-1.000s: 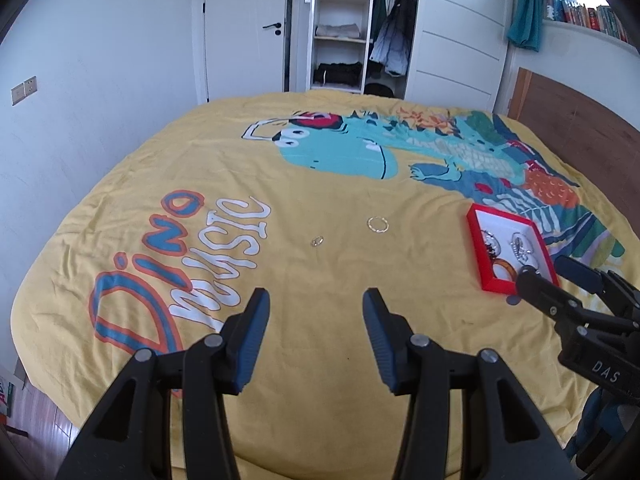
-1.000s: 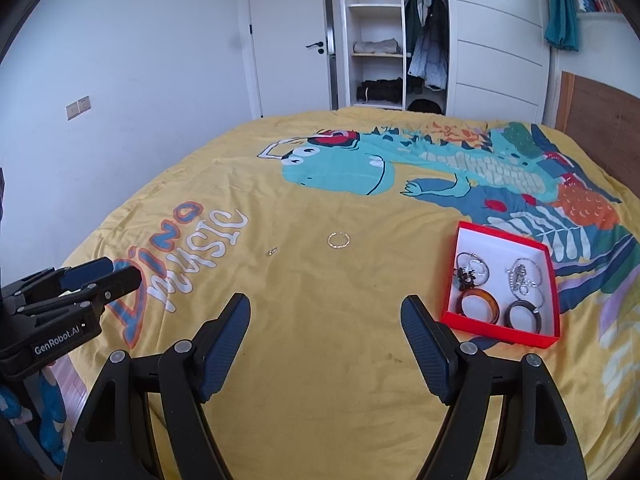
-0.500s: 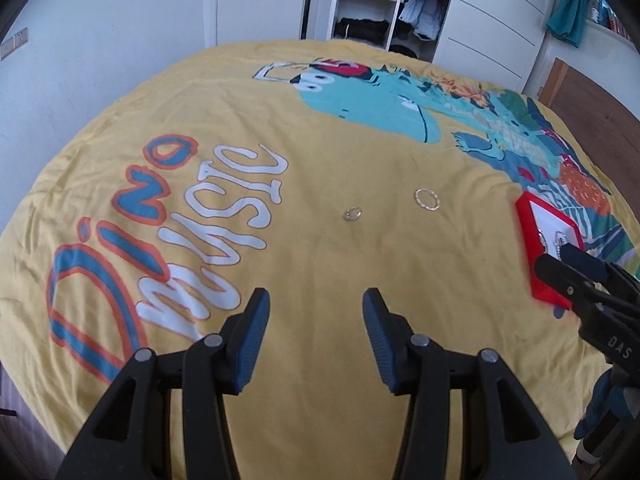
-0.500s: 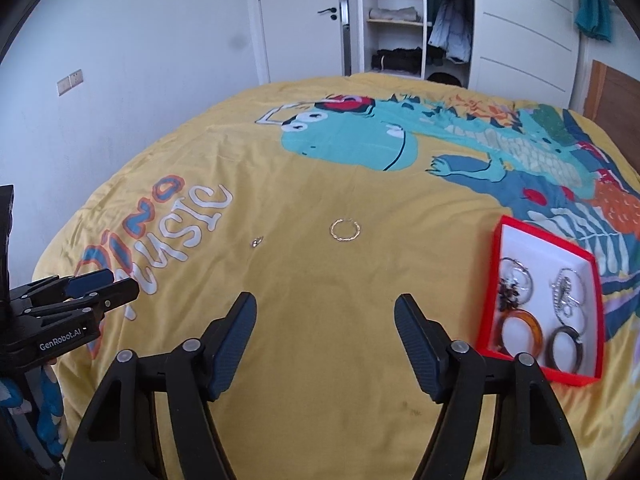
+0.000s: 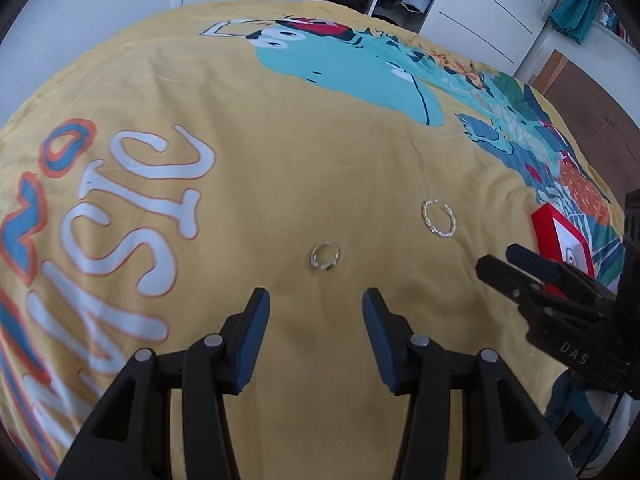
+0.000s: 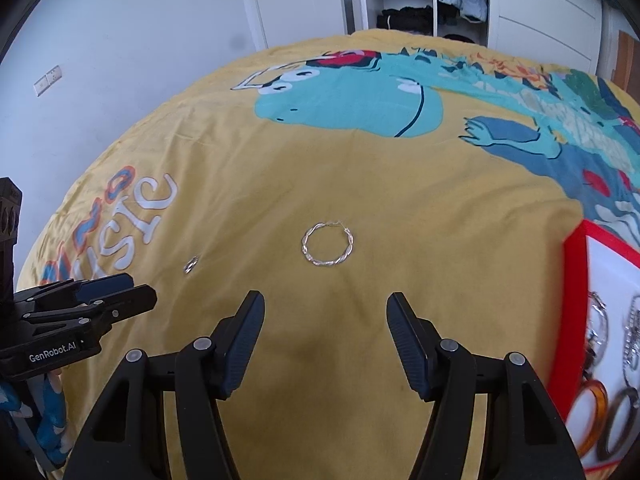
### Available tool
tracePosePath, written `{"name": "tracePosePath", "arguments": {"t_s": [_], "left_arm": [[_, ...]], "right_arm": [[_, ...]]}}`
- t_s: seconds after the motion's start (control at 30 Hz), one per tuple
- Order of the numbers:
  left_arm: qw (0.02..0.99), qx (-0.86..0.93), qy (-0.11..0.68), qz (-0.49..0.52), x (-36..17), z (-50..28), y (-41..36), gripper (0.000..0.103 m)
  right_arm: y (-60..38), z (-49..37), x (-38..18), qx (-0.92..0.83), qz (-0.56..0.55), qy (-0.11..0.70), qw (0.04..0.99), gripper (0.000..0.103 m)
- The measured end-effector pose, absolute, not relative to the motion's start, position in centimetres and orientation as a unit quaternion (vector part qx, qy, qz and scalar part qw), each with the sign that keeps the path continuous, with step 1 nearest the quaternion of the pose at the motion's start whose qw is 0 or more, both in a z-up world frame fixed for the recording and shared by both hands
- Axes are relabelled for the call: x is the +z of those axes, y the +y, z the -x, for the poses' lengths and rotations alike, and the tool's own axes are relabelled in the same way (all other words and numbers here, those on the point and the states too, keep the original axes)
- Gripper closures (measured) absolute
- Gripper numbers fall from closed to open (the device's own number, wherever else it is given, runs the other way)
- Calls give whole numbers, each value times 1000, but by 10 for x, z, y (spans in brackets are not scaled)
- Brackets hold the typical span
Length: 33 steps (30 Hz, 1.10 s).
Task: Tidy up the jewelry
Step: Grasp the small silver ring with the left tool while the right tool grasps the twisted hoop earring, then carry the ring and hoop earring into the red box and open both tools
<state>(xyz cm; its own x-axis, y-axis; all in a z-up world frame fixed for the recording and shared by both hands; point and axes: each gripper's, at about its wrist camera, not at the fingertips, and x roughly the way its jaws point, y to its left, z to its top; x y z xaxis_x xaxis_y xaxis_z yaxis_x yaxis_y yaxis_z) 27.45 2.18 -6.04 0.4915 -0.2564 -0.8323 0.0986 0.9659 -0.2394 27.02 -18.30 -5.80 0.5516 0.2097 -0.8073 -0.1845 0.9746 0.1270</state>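
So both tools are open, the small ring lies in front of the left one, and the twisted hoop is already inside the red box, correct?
Not quite. The twisted hoop lies on the yellow bedspread, outside the red box, as the right wrist view shows. The rest holds: both tools are open, and the small ring lies before the left tool.

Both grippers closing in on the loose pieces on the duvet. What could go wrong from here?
1. The small ring lies flat on the soft yellow duvet; the open left hand-held gripper may pinch fabric or press the ring in.
2. The twisted hoop is thin, so the open right hand-held gripper could slip off it or flick it away.
3. The red tray already holds several pieces; dropping more in could tangle them.
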Motion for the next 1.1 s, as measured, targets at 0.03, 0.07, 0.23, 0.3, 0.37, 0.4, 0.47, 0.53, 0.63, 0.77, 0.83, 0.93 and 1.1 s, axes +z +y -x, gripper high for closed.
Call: {"name": "tracePosePath", "arguments": {"t_s": [0.03,0.07,0.23,0.3,0.37,0.4,0.47,0.53,0.63,0.77,0.83,0.93,1.1], "left_arm": [[859,-105,495,81,-64,-279,20,57],[858,-106,496,82,-67,-283,19,57],[853,-108,505,82,-84,-298,11,57],[854,-107,502,80,-88,-301,9,58],[857,-106,499,76,-90,-305,5,58],[857,-105,498,75,-91,-306,4,60],[859,-105,496,73,-92,-310,3,70],[860,-103,494,75,-94,-311,3,76],[863,-103,490,68,-95,-310,1,83],[863,-109,488,64,-93,-307,-2,95],[865,-109,487,61,-92,-306,-3,96],[865,-110,485,62,-89,-302,-2,97],[868,-109,480,67,-83,-296,3,97]], "right_arm": [[-183,-275,-62,113,-17,461,880,40],[-184,-279,-66,114,-21,462,879,40],[-185,-300,-84,112,-33,470,875,40],[-183,-307,-90,110,-37,472,874,41],[-184,-313,-94,107,-43,473,873,45],[-185,-317,-96,106,-46,473,874,45],[-185,-323,-97,104,-50,471,875,48],[-184,-328,-98,103,-51,470,875,51],[-179,-332,-100,104,-44,472,874,61],[-179,-328,-99,111,-47,472,873,64],[-181,-323,-98,112,-48,471,874,64],[-183,-317,-96,112,-54,470,874,64],[-184,-304,-90,113,-58,467,875,64]]}}
